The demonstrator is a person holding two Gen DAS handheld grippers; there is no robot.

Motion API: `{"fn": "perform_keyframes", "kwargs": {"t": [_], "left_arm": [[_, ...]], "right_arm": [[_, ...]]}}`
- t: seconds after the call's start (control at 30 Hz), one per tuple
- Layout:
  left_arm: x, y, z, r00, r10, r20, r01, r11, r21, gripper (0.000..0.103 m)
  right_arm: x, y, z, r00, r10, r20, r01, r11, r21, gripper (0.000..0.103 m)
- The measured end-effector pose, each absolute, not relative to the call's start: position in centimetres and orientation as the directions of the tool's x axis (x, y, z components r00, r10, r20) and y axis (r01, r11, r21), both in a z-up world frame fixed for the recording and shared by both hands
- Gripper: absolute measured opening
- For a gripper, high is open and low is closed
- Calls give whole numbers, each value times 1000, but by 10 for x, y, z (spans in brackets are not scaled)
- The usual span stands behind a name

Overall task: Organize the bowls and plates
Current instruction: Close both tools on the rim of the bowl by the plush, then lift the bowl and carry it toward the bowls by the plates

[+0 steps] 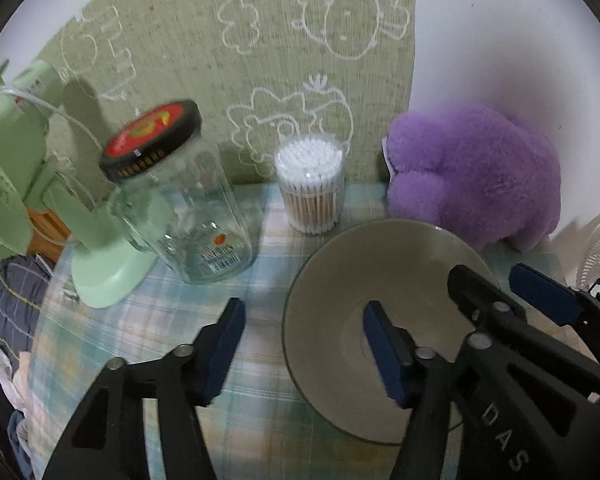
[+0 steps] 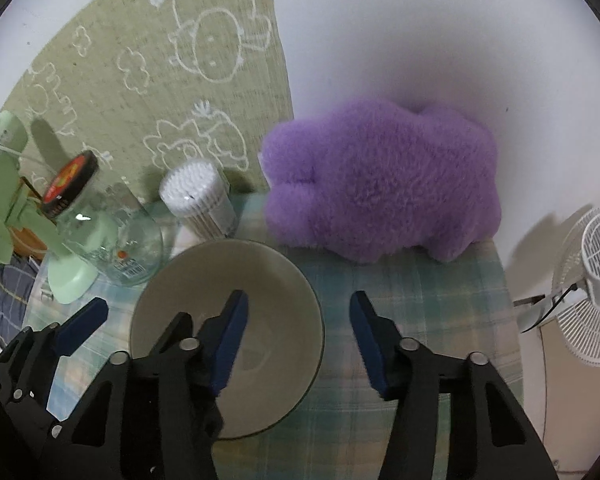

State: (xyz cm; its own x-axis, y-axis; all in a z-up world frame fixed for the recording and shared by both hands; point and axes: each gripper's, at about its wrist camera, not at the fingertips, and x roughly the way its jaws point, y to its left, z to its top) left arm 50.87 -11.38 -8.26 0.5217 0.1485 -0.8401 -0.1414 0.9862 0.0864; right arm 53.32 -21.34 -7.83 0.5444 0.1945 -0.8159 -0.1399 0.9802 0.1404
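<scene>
- Straddling the bowl (image 1: 380, 280) rim from both sides: left gripper (image 1: 304, 344) and right gripper (image 2: 298, 340), each with one finger over the bowl's inside and one outside over the tablecloth (image 1: 172, 320).
- Left gripper: jaws part-open, bowl's left rim between them, pads not seen pressing on it; nothing held.
- Right gripper: jaws part-open, bowl's right rim between them, no visible pad contact; nothing held.
- Bowl: grey-beige, empty, upright on the plaid tablecloth; lower right of centre in the left wrist view, lower left of centre in the right wrist view (image 2: 228, 280).
- Right gripper also shows at the right edge of the left wrist view (image 1: 496, 292); left gripper at the lower left of the right wrist view (image 2: 140, 320).
- Cotton swab tub (image 1: 310, 184) just behind the bowl, centre of the left view.
- Glass jar (image 1: 180, 208) with black-and-red lid, left of the tub, upright.
- Green stand (image 1: 100, 272) at far left, beside the jar.
- Purple plush toy (image 2: 380, 184) behind the bowl, upper centre-right in the right view, against the wall.
- White fan (image 2: 592, 280) at the right edge.
</scene>
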Motion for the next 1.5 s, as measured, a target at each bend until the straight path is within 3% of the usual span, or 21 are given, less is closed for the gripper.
{"fn": "perform_keyframes", "kwargs": {"t": [0.13, 0.2, 0.4, 0.93, 1.5], "left_arm": [[512, -112, -89, 511, 114, -852, -125, 991, 58, 36], [512, -114, -91, 514, 119, -849, -113, 991, 71, 33], [515, -117, -93, 525, 159, -836, -124, 986, 109, 26], [494, -118, -81, 495, 152, -856, -123, 987, 104, 22], [431, -120, -18, 557, 147, -817, -110, 989, 103, 22]], "right_arm": [[538, -213, -88, 532, 208, -821, -138, 978, 159, 34], [539, -214, -91, 530, 201, -824, -134, 979, 153, 23], [543, -215, -95, 538, 181, -823, -126, 983, 134, 15], [526, -218, -85, 525, 149, -838, -124, 987, 98, 15], [460, -227, -25, 557, 146, -818, -108, 989, 103, 15]]}}
